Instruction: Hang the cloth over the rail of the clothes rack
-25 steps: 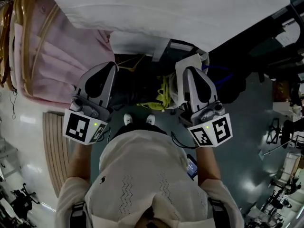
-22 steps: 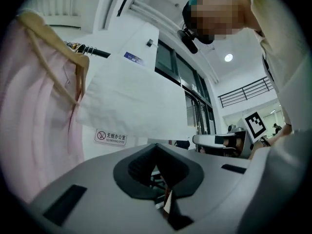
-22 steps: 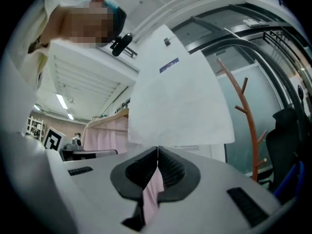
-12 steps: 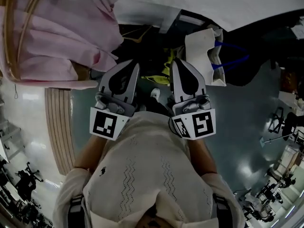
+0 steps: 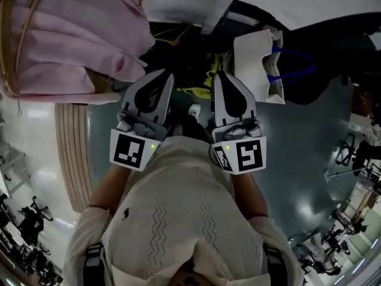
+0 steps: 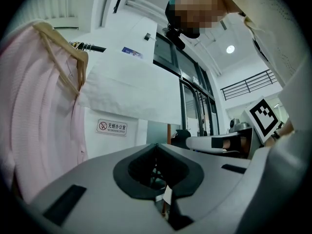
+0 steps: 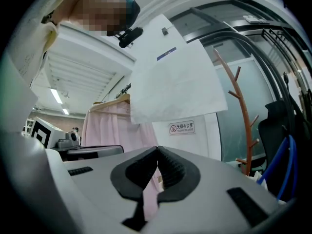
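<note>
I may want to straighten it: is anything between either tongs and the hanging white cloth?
Nothing visible. Both the left tongs and the right tongs, shut and empty, look up at the white cloth through open air. The pink garment hangs beside the cloth, not in front of it.

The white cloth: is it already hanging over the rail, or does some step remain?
Done, it seems: the white cloth hangs from the rail beside the pink garment. In hand: nothing; the left gripper and right gripper are shut and empty. Left: apparently nothing.
</note>
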